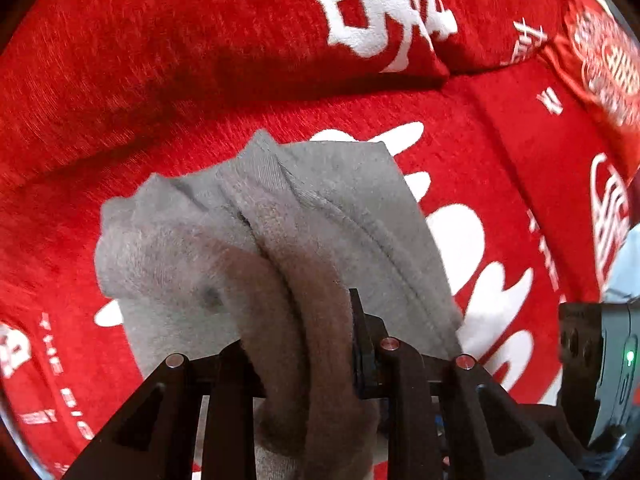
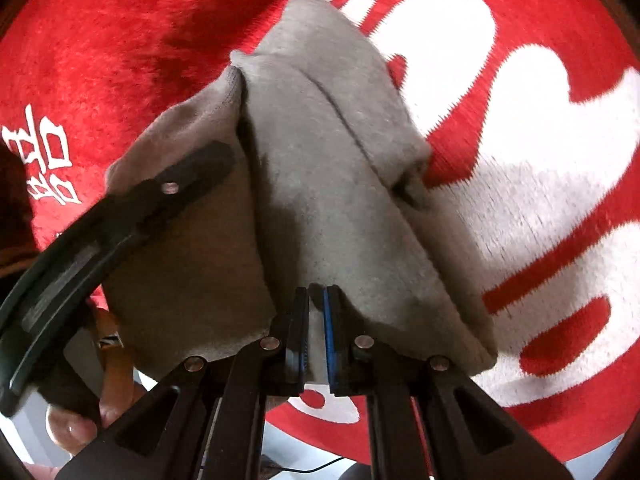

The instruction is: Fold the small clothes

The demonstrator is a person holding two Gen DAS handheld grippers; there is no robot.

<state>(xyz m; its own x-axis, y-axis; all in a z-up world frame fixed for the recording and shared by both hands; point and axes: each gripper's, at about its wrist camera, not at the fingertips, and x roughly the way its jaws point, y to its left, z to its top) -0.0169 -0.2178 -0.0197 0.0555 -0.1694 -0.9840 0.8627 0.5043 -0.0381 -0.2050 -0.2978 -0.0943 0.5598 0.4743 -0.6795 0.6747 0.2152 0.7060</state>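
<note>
A small grey garment (image 1: 256,240) is held up over a red blanket with white print (image 1: 160,60). My left gripper (image 1: 304,344) is shut on a bunched edge of the garment, which wraps over and hides its left finger. In the right wrist view the same grey garment (image 2: 320,184) hangs folded lengthwise, and my right gripper (image 2: 318,332) is shut on its near edge. The left gripper's fingers (image 2: 176,188) show at the left of that view, pressed into the cloth.
The red blanket (image 2: 520,120) fills the background in both views. A red pillow (image 1: 280,20) with white characters lies at the back. The right gripper's grey body (image 1: 600,360) shows at the right edge of the left wrist view.
</note>
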